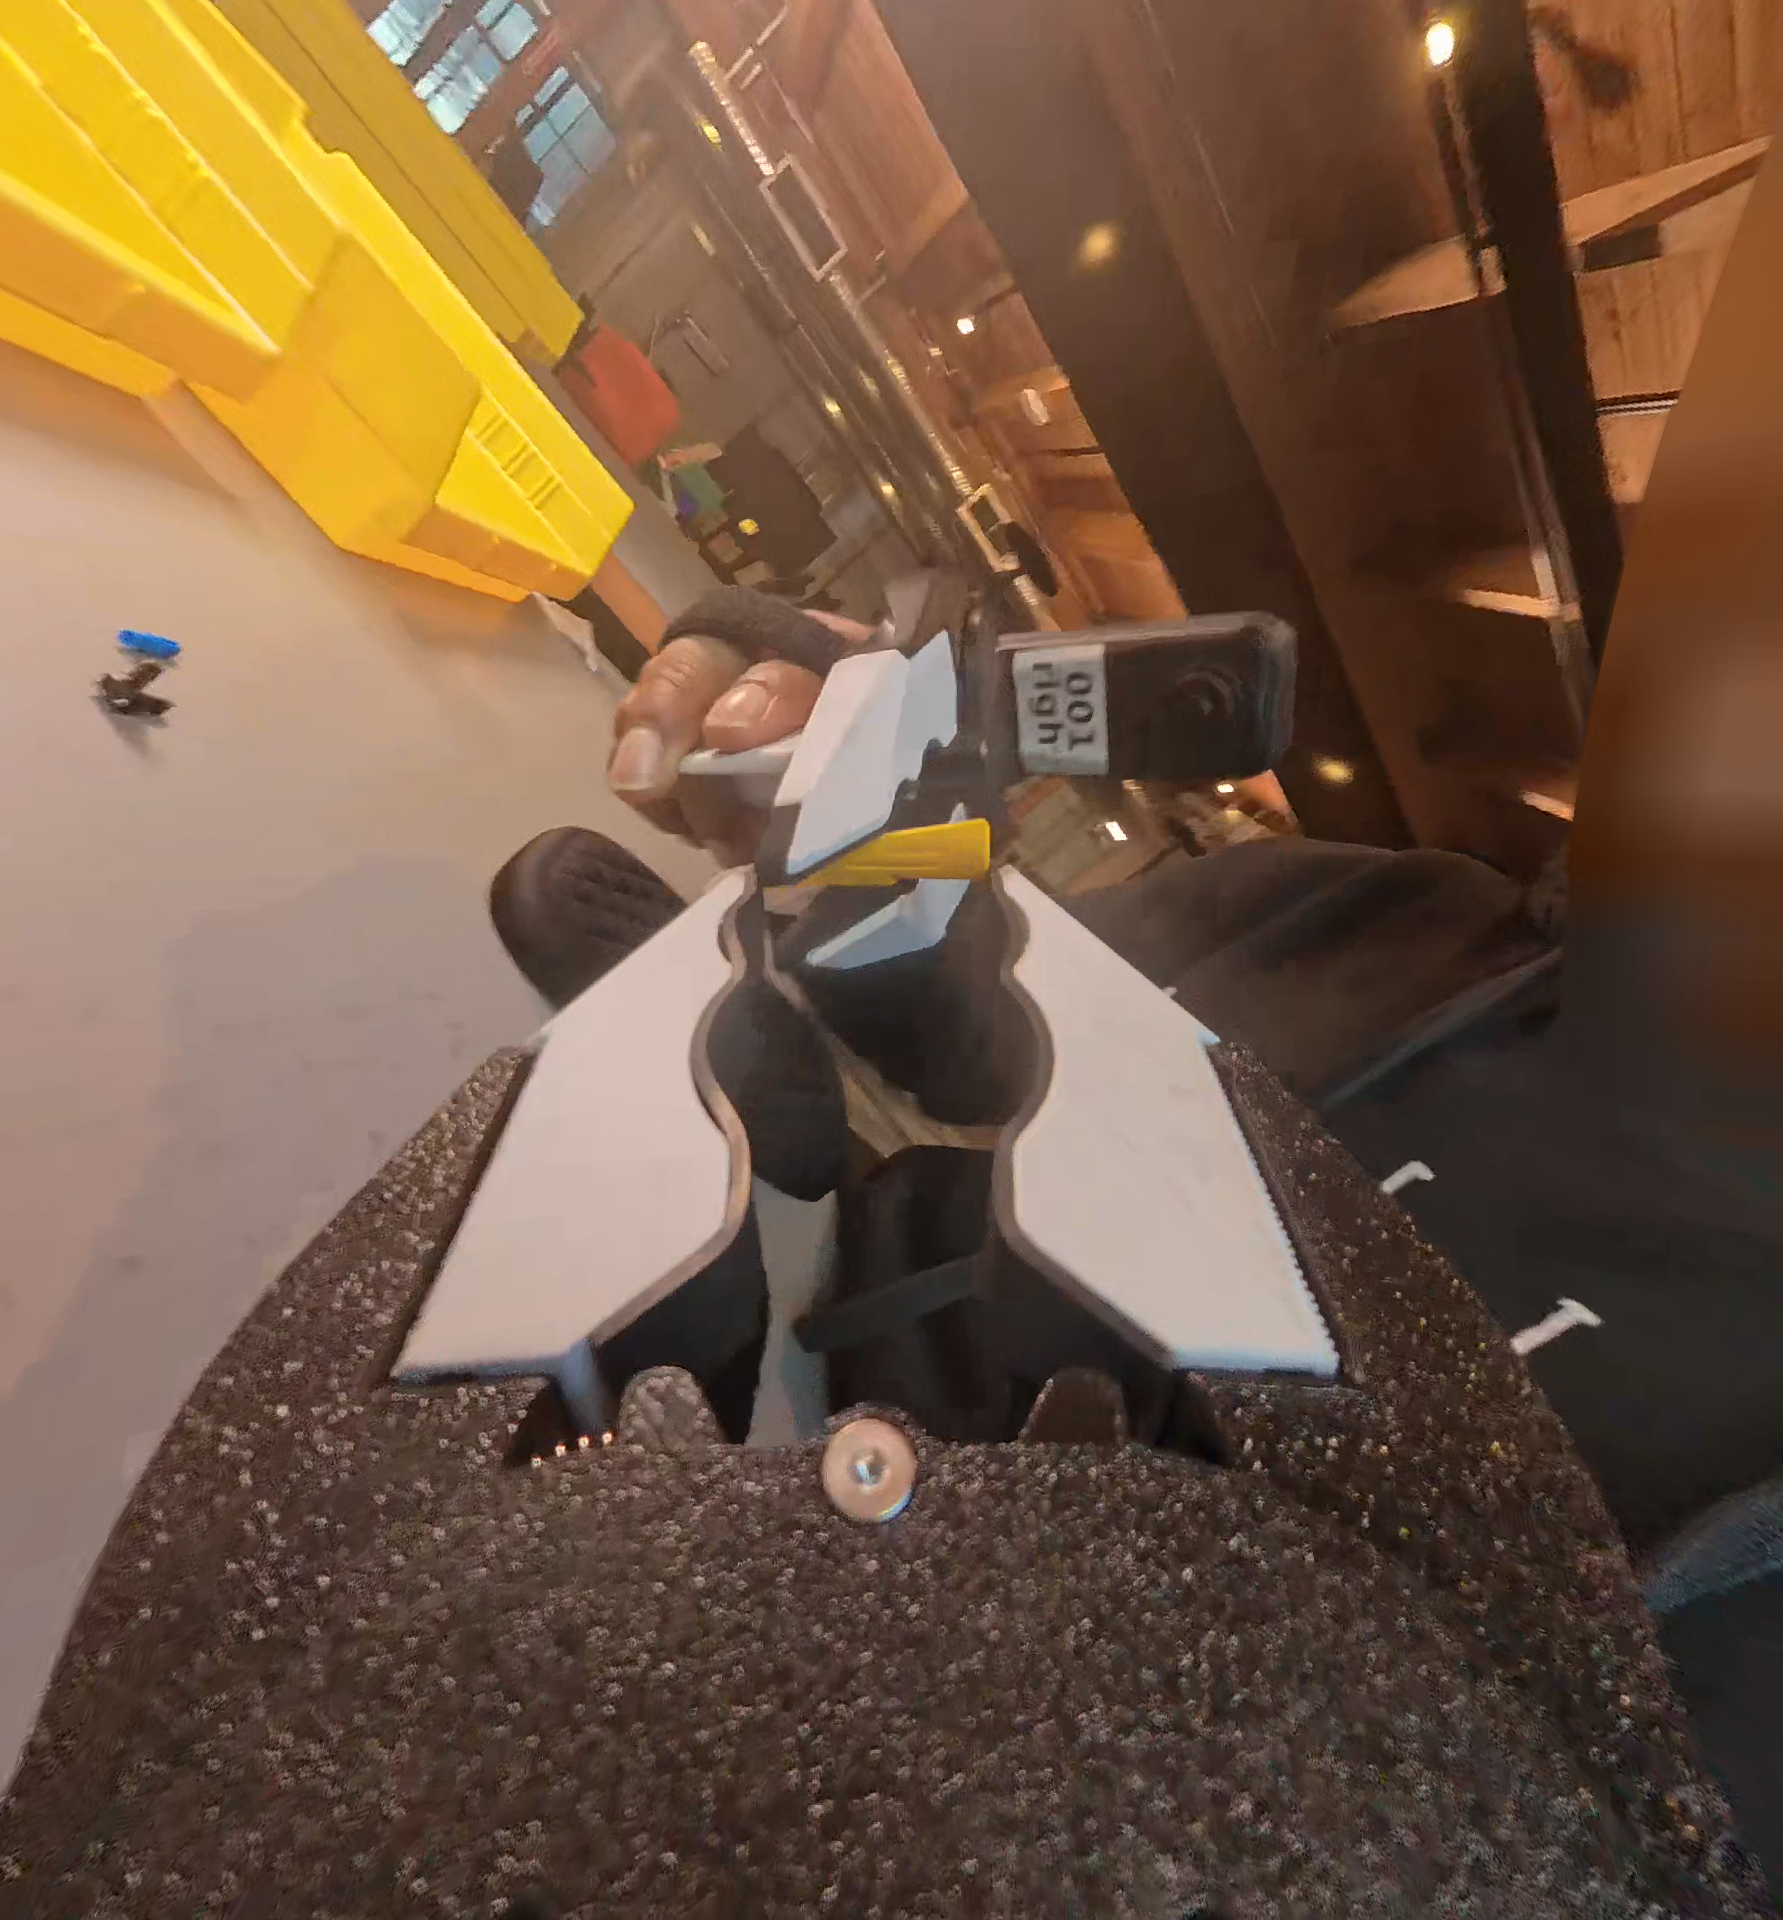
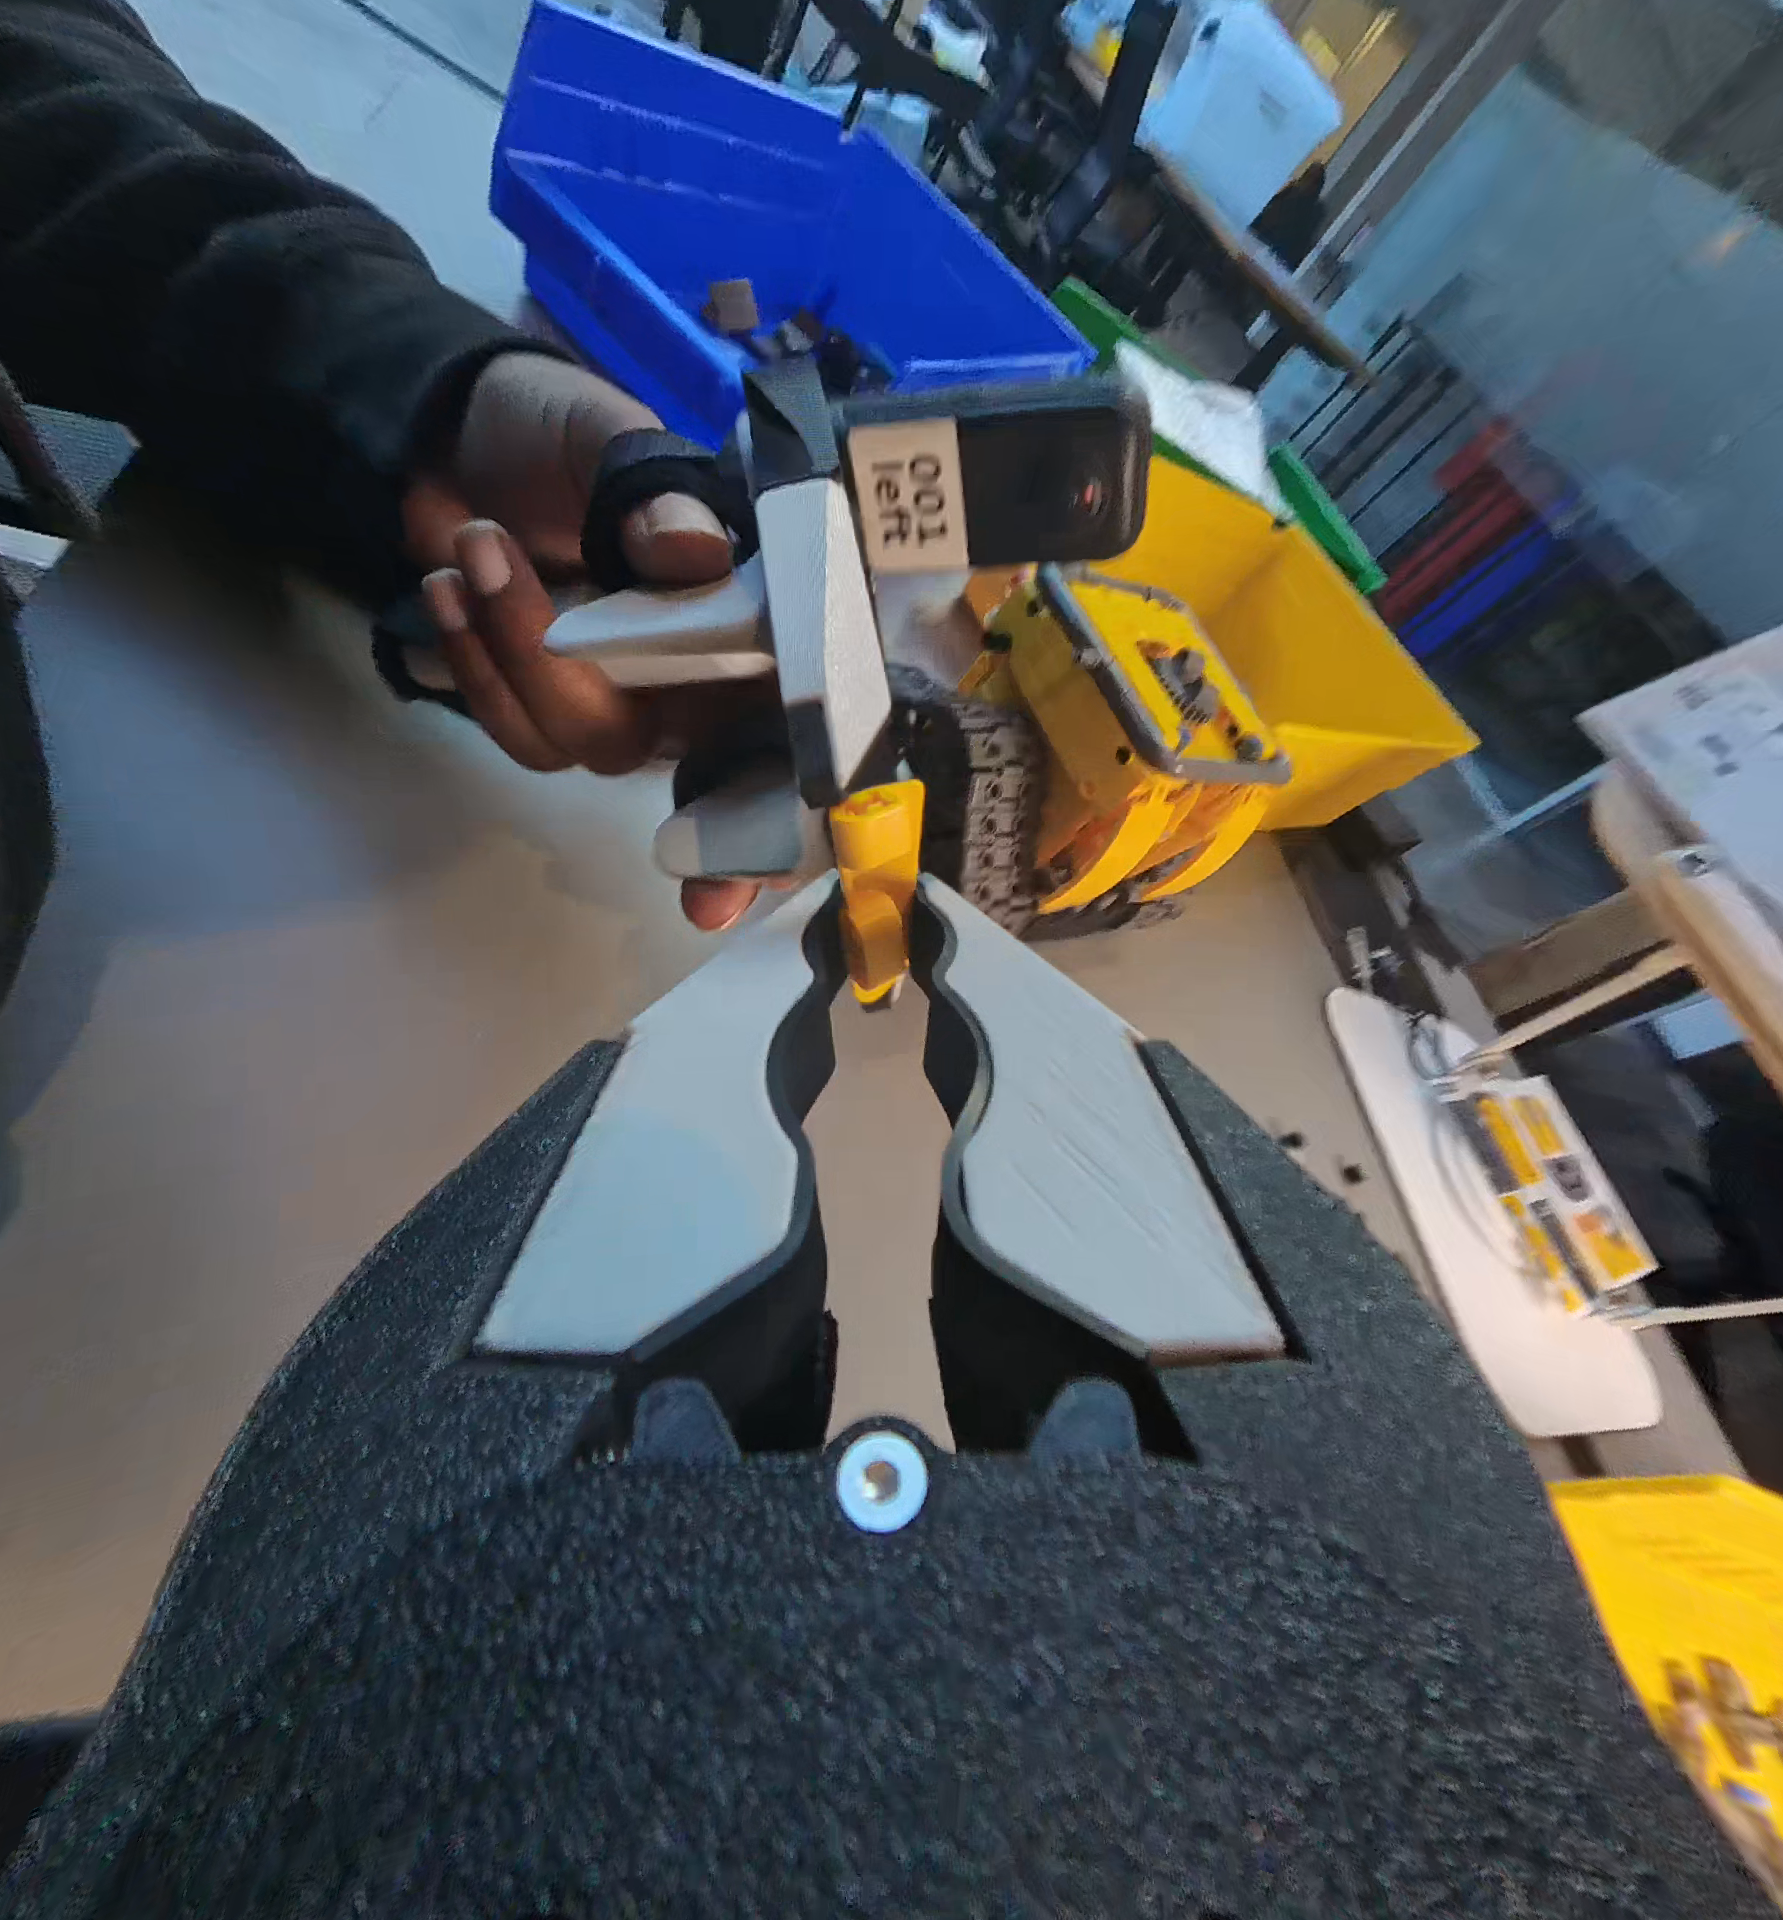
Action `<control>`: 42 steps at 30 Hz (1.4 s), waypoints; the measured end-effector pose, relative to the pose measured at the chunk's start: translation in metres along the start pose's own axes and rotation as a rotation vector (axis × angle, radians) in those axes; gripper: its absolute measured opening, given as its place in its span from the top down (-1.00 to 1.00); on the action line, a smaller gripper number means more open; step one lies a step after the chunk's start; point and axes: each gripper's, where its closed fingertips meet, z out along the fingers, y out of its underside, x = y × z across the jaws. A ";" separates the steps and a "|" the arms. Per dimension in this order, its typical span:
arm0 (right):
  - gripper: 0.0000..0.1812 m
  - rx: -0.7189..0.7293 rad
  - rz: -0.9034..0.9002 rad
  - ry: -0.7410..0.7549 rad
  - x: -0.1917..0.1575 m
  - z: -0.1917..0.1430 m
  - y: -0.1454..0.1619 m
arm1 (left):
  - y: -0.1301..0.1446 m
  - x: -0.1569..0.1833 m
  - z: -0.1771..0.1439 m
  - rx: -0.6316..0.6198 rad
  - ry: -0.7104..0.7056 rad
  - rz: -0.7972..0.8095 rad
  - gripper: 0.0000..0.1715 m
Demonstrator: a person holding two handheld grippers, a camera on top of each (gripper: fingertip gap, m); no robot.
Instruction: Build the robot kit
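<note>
A small yellow toy-brick piece (image 2: 874, 894) is being pinched by the right gripper (image 2: 874, 940) and, seemingly, by the left gripper (image 2: 845, 790) too.

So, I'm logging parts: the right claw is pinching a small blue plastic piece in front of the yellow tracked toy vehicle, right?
Not blue. The right wrist view shows the right claw pinching a small yellow-orange plastic piece in front of the yellow tracked toy vehicle.
</note>
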 end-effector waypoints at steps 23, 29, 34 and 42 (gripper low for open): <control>0.67 -0.447 0.502 -0.003 0.050 -0.038 0.125 | -0.031 -0.036 -0.085 0.049 -0.719 0.607 0.42; 0.57 -0.196 0.502 0.256 0.099 -0.090 0.092 | -0.043 -0.036 -0.101 0.077 -0.857 0.726 0.44; 0.53 -0.094 0.516 0.514 0.143 -0.148 0.087 | -0.058 -0.040 -0.129 0.107 -1.065 0.874 0.41; 0.56 -0.094 0.568 0.907 0.207 -0.255 0.120 | -0.064 -0.041 -0.138 0.155 -1.101 0.871 0.37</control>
